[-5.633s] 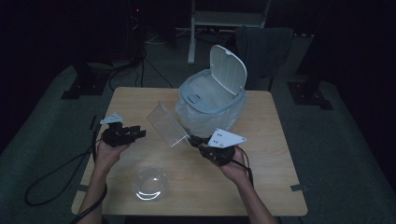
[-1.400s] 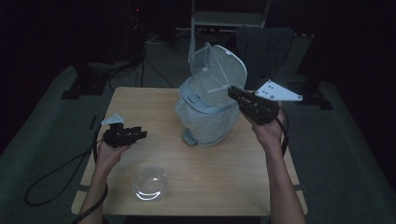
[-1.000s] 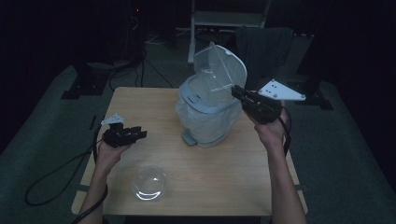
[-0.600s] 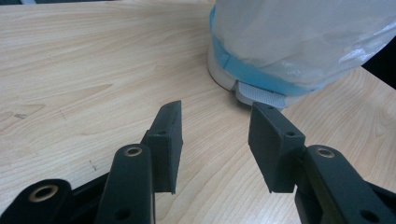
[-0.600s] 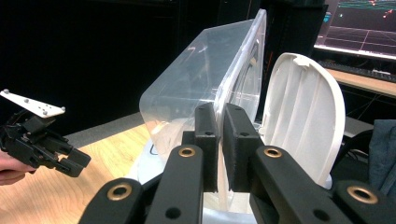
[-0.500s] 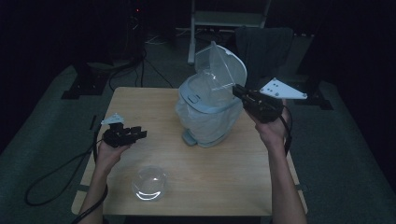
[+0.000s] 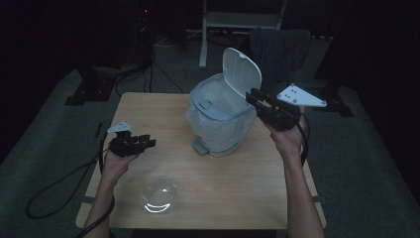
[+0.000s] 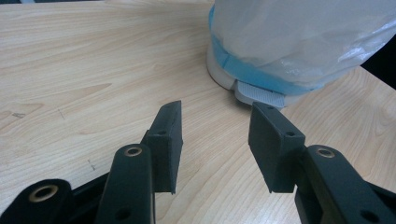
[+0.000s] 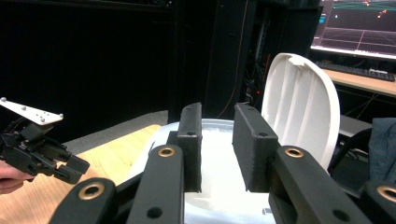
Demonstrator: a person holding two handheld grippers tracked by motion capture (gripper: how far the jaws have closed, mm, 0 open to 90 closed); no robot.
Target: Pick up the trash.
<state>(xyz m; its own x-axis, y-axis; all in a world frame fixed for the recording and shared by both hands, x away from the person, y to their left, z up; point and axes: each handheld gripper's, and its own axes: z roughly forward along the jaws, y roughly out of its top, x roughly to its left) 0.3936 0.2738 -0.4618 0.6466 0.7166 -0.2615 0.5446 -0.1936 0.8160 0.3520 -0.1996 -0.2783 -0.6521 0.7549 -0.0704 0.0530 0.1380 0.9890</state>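
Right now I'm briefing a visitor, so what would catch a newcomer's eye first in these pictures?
The pale bin lined with a plastic bag, its white lid standing open, sits mid-table. The right gripper hangs at the bin's rim with jaws apart and nothing between them. Near the front edge lies a clear bowl, with the left gripper open above the wood.

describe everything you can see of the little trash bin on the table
The bin is a small round pedal bin, pale blue-grey plastic by its look, standing upright on the far middle of the wooden table. Its white lid is tipped up and open. A thin clear bag lines it and hangs over the outside wall. A grey ribbed pedal sticks out at the base. The right gripper hovers at the rim, jaws empty.
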